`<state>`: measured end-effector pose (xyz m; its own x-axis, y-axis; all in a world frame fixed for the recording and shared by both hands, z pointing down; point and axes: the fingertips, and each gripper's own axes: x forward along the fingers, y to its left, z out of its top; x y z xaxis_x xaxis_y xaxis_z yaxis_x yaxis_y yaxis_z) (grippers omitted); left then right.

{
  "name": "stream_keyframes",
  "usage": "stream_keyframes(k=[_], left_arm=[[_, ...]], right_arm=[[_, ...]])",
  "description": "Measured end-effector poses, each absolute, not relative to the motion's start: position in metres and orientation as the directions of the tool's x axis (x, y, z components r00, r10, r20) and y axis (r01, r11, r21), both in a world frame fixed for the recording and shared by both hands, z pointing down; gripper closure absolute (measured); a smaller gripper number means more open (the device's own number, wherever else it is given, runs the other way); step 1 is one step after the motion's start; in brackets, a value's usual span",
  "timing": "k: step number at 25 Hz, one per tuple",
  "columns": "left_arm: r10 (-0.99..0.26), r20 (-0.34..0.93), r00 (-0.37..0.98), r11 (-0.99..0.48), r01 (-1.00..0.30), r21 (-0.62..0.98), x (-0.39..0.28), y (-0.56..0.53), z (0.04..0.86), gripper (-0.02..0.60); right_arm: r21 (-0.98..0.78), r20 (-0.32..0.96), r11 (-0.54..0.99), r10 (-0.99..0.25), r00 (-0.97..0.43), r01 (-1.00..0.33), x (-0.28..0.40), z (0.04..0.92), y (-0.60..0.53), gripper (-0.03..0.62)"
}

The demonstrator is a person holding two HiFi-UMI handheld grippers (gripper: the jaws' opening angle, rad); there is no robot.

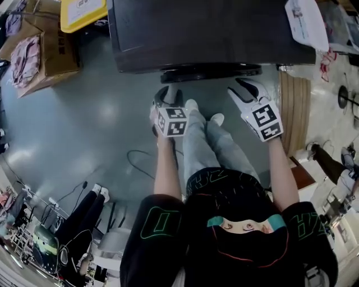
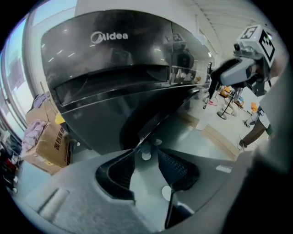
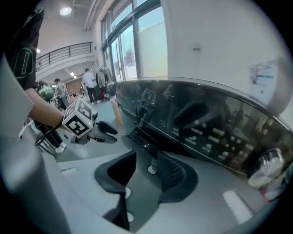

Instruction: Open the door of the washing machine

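The dark Midea washing machine (image 1: 207, 33) stands in front of me, its round door (image 1: 210, 72) bulging out of the front face and closed. My left gripper (image 1: 166, 94) is held just before the door's left part, open, with nothing between its fingers. My right gripper (image 1: 245, 88) hovers near the door's right end, also open and empty. In the left gripper view the open gripper (image 2: 145, 157) points at the door (image 2: 151, 114) below the machine's brand name. The right gripper view has the open gripper (image 3: 147, 170) facing the glossy control panel (image 3: 206, 128), with the left gripper (image 3: 91, 128) beside it.
Cardboard boxes (image 1: 45, 56) and a yellow tray (image 1: 81, 11) sit left of the machine. A wooden board (image 1: 294, 112) lies to its right. A white bag (image 1: 305, 22) rests on the machine's top. My legs (image 1: 202, 134) stand close to the door, and a cable (image 1: 140, 162) loops on the floor.
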<state>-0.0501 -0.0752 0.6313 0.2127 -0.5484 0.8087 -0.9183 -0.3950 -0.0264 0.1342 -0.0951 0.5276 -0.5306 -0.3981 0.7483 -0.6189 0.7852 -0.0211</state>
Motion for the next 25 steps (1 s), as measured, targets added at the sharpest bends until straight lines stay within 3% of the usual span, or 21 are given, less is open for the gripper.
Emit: stream_keyframes(k=[7,11,16,20,25], left_arm=[[-0.476,0.85,0.224,-0.5,-0.864,-0.052,-0.057,-0.094,0.666,0.387],[-0.474,0.852,0.222,-0.542,-0.836,-0.083,-0.051,-0.102,0.68,0.408],[-0.509,0.828,0.236,-0.56,-0.822,-0.11,-0.054,-0.101,0.681,0.42],[-0.496,0.834,0.24,-0.549,-0.831,-0.087,-0.055,-0.097,0.683,0.423],[-0.503,0.83,0.241,-0.529,-0.846,-0.075,-0.056,-0.092,0.682,0.426]], right_arm=[[0.168,0.855,0.904,-0.332,-0.398,-0.392,0.099,0.553,-0.107,0.407],[0.251,0.897,0.928,-0.33,-0.293,-0.275,0.094,0.571,-0.111,0.407],[0.324,0.904,0.917,-0.372,-0.209,-0.232,0.093,0.58,-0.113,0.408],[0.298,0.924,0.938,-0.33,-0.192,-0.177,0.093,0.581,-0.112,0.462],[0.273,0.94,0.949,-0.297,-0.169,-0.155,0.091,0.583,-0.111,0.451]])
